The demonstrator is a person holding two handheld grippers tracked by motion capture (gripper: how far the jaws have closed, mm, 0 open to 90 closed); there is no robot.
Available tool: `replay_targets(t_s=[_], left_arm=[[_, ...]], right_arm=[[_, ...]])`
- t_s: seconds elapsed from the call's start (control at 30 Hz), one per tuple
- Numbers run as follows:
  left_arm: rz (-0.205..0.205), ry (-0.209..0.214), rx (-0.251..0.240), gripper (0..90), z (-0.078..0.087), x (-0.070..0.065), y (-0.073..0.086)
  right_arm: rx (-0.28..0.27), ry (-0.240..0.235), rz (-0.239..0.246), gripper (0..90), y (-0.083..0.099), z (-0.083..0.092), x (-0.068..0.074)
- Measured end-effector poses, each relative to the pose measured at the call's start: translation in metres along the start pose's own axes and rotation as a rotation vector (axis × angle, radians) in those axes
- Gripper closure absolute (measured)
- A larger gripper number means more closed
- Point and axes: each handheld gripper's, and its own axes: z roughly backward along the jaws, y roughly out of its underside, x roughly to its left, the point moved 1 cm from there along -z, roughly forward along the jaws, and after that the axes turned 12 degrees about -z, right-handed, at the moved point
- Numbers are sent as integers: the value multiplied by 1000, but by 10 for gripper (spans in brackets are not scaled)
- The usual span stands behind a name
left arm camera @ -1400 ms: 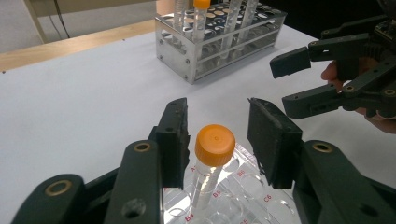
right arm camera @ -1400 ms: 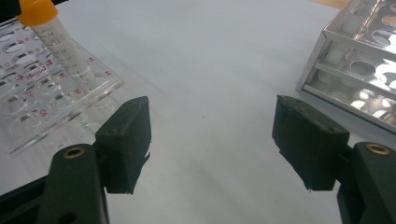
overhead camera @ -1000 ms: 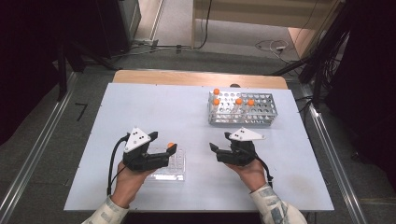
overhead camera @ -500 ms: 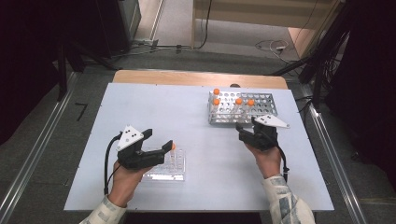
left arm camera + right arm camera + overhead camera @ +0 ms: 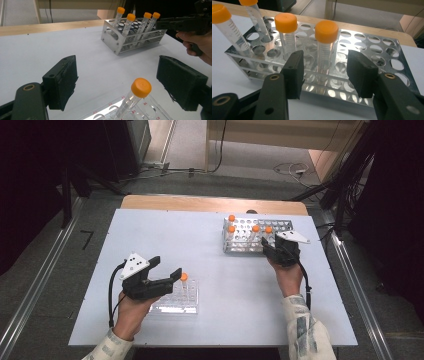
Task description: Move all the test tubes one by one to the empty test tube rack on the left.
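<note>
A metal rack [image 5: 286, 226] at the back right holds several orange-capped tubes [image 5: 255, 229]. My right gripper [image 5: 272, 244] reaches its front edge, and its jaws have just been closing. In the right gripper view the nearest tube [image 5: 325, 53] stands between the two pads [image 5: 294, 71] of my right gripper [image 5: 328, 73], with a gap on each side. My left gripper [image 5: 165, 267] hovers open over a clear plastic rack [image 5: 172, 306] near the front left. One orange-capped tube [image 5: 140, 88] leans in that clear rack [image 5: 152, 111], low between the wide-apart pads of my left gripper [image 5: 121, 82], touching neither.
The white table [image 5: 165, 235] ends in a wooden strip [image 5: 200, 202] at the back. Cables lie on the floor beyond it. In the left gripper view the metal rack [image 5: 117, 41] sits far off, with my right gripper [image 5: 185, 23] beside it.
My right gripper has travelled from the middle of the table back and to the right, up to the metal rack, and its jaws have narrowed. The left hand has barely shifted.
</note>
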Motion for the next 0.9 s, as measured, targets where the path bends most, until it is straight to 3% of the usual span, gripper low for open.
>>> replay_targets(t_s=[0.47,0.9], left_arm=[[1,-1,-6,173,1,2,0],[-4,2,-4,177,2,1,0]], right_arm=[[20,16,2,651,-4,-20,-1],[30,13,2,709,-1,-28,0]])
